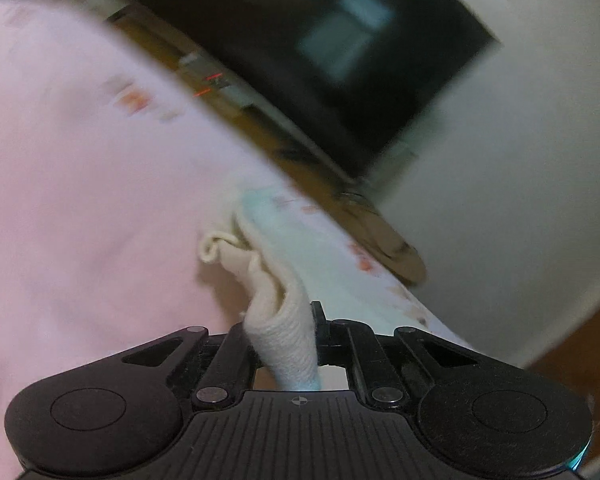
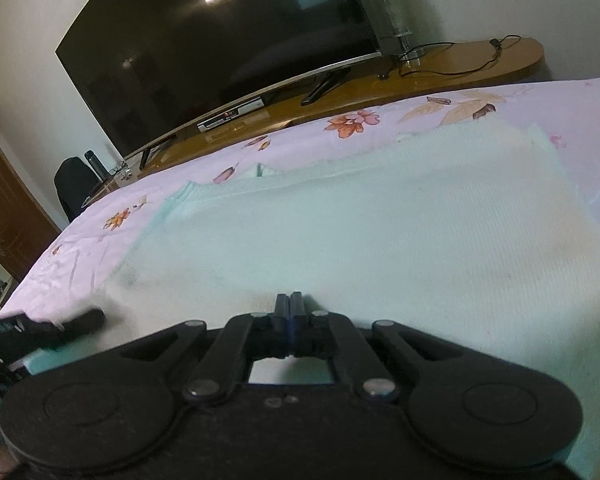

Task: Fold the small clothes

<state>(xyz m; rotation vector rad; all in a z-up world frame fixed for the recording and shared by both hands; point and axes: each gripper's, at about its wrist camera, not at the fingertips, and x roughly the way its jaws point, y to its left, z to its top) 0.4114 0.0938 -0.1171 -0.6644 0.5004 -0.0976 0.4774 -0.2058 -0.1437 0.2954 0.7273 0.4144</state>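
A small pale mint and cream knit garment [image 2: 380,232] lies spread on a pink floral bedsheet [image 2: 80,256]. My left gripper [image 1: 278,332] is shut on a bunched cream edge of the garment [image 1: 276,300], lifted off the sheet; that view is blurred. It also shows in the right wrist view [image 2: 80,322] at the garment's near left corner. My right gripper [image 2: 289,312] is shut, its jaws pressed together low over the garment's near edge. Whether it pinches fabric is hidden.
A large black TV [image 2: 220,40] stands on a wooden console [image 2: 440,76] beyond the bed, with a set-top box [image 2: 230,114], cables and a glass lamp [image 2: 388,8]. A black chair [image 2: 74,188] and a brown door [image 2: 8,208] are at left.
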